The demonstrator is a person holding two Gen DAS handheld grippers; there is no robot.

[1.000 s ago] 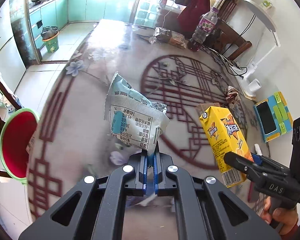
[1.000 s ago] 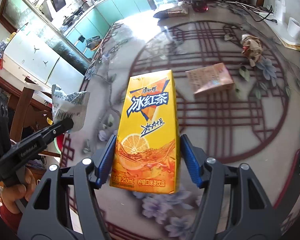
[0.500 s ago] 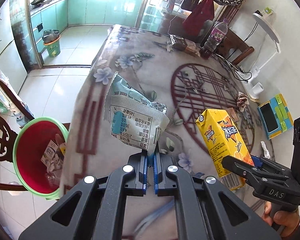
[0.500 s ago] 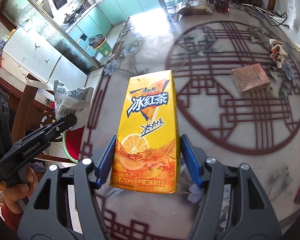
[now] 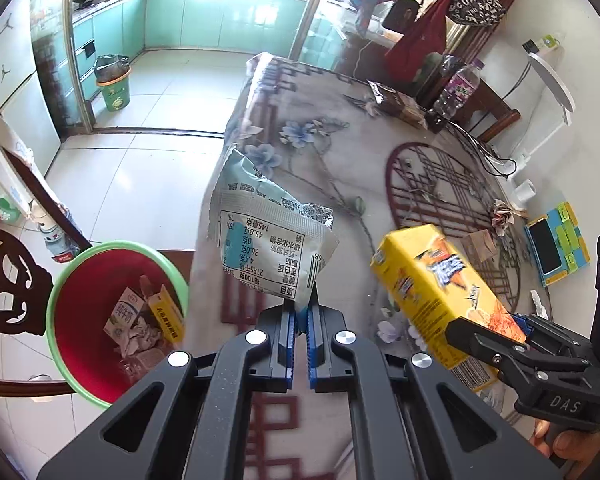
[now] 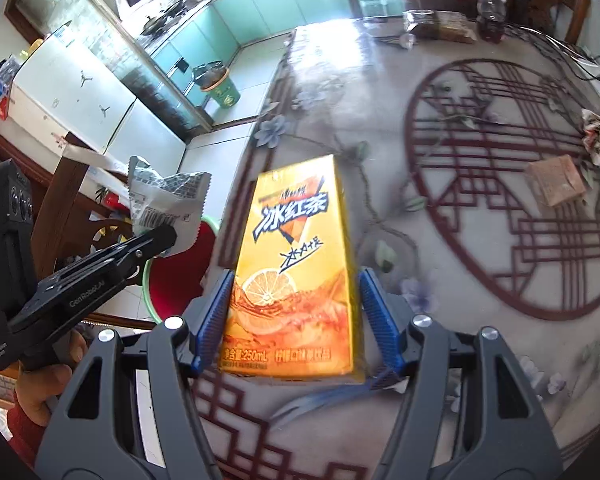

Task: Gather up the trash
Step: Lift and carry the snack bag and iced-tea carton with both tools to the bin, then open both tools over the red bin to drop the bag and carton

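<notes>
Left gripper (image 5: pixel 299 320) clamped on a crumpled silver-blue foil wrapper (image 5: pixel 266 240), right gripper (image 6: pixel 296 320) on a yellow iced-tea carton (image 6: pixel 296 276), both held clear of the table for dropping into the green-rimmed red bin (image 5: pixel 80 308).

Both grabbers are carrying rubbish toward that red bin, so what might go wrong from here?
1. The left gripper pinches only a bottom corner of the snack wrapper; it may slip out early.
2. The red bin sits below the table edge; dropped too soon, the iced tea carton in the right gripper could land on the table or floor.
</notes>
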